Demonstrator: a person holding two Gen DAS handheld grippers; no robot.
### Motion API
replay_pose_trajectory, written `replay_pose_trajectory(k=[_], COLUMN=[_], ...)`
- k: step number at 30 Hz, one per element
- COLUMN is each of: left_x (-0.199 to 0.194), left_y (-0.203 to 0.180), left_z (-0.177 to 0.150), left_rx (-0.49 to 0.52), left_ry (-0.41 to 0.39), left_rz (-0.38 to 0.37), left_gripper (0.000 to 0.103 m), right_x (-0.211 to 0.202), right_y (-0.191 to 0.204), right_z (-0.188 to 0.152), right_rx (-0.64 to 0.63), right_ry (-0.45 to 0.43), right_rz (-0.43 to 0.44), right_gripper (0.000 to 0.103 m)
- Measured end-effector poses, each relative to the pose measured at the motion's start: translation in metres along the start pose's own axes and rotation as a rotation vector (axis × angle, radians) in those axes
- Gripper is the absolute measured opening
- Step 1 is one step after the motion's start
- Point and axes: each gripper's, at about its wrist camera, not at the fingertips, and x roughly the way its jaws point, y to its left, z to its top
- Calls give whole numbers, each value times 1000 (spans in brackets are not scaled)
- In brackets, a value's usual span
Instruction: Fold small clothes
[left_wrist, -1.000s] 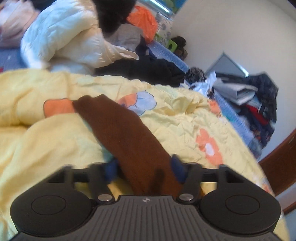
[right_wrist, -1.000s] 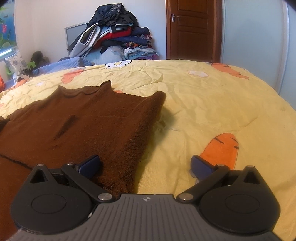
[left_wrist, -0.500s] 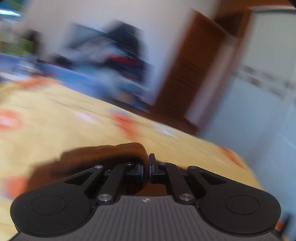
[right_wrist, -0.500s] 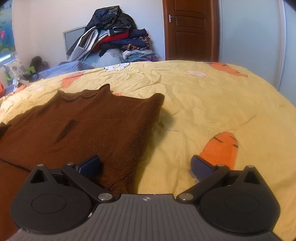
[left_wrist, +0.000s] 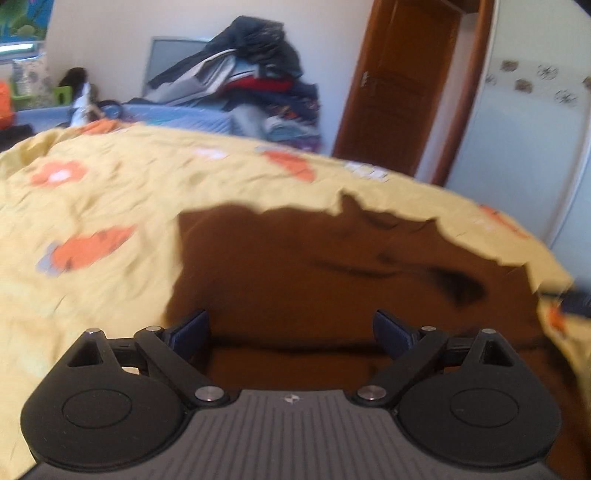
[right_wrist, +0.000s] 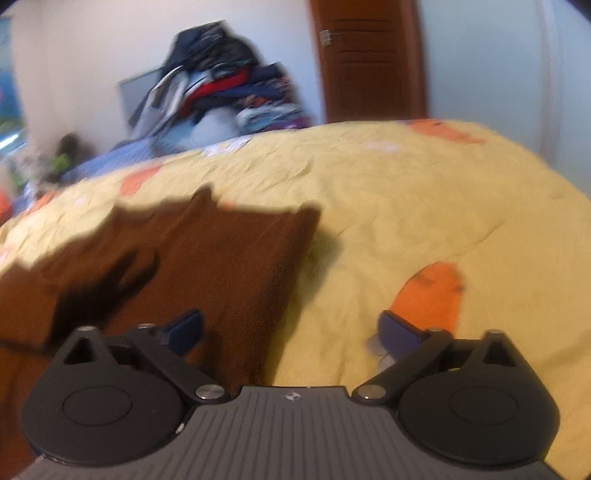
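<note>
Lying flat on the yellow bedspread (left_wrist: 110, 206), a brown garment (left_wrist: 332, 266) is seen ahead of and beneath the left tongs (left_wrist: 291, 328), whose jaws are opening with nothing gripped. The right tongs (right_wrist: 291, 328) are closing slightly yet wide apart, empty, the garment's edge under the left jaw.

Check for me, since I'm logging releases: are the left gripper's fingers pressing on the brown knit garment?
Apart. In the left wrist view the left gripper is opening, its fingers spread wide above the brown knit garment, pinching no cloth.

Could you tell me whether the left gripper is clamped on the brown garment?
No, the left gripper is opening over the brown garment, pads clear of it.
</note>
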Motion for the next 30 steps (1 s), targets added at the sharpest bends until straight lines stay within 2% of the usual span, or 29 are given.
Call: replay_pose_trajectory(k=[1,2,4,5,7,9,13,17,19,21,26,30], left_x=[1,-3,-4,-2,-2,-5,-6,-7,-6,-7,-7,-7], left_y=[7,12,15,12,12,13,14,14,15,16,17,18], left_z=[-3,-3,-5,-4,-4,-5,-6,-6,-6,-6,-6,-6], left_rx=[-42,-75,-106,-103,-98,-101,-124,-128,-132,-139,-149,-153], left_ry=[23,-1,-23,-10,-15,-15,-16,-17,-19,-22,-26,-28], left_rz=[12,2,31,41,36,37,40,38,35,28,19,15], left_gripper=[96,96,96,96,96,96,96,96,97,97,97,97], right_x=[-10,-19,-20,-15,4,30,87,114,117,111,81,37], right_y=[5,15,47,66,104,140,184,206,203,190,120,45], right_z=[6,15,29,33,38,42,49,37,32,38,64,62], right_rx=[24,22,-80,-149,-285,-398,-441,-475,-453,-397,-110,115], right_ry=[-49,-89,-87,-69,-19,36,177,265,256,247,196,133], right_rz=[12,47,121,150,206,228,236,188,183,184,284,350], right_gripper=[99,102,102,102,92,68,64,61,55,19,19,19])
